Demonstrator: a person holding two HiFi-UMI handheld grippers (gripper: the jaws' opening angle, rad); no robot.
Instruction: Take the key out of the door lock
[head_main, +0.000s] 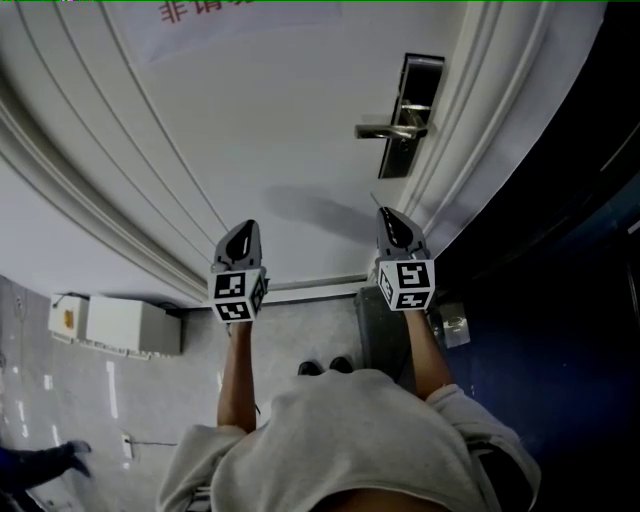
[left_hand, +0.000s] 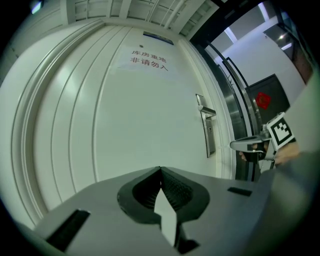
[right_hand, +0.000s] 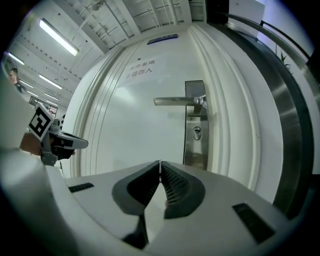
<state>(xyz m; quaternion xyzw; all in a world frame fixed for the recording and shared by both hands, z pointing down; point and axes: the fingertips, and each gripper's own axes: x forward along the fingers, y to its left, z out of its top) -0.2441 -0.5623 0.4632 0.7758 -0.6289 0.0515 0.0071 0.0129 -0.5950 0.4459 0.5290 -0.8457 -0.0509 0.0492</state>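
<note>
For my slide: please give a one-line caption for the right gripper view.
Shut right tongs pointing at a white door with lever handle and keyhole.

Grey top (head_main: 350, 430), sleeves (head_main: 468, 408) to elbows; left gripper (head_main: 243, 226) and right gripper (head_main: 386, 213) grey, black ribbed fingers (left_hand: 176, 190), marker cubes (head_main: 236, 295)

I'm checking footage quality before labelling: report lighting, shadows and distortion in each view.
Head view: door evenly lit, its mouldings bowed by the lens; soft shadow below the handle; right side very dark. Left gripper view: strong fisheye, black corners, door sharp. Right gripper view: same fisheye; ceiling lights glare at upper left; lock plate in focus.
</note>
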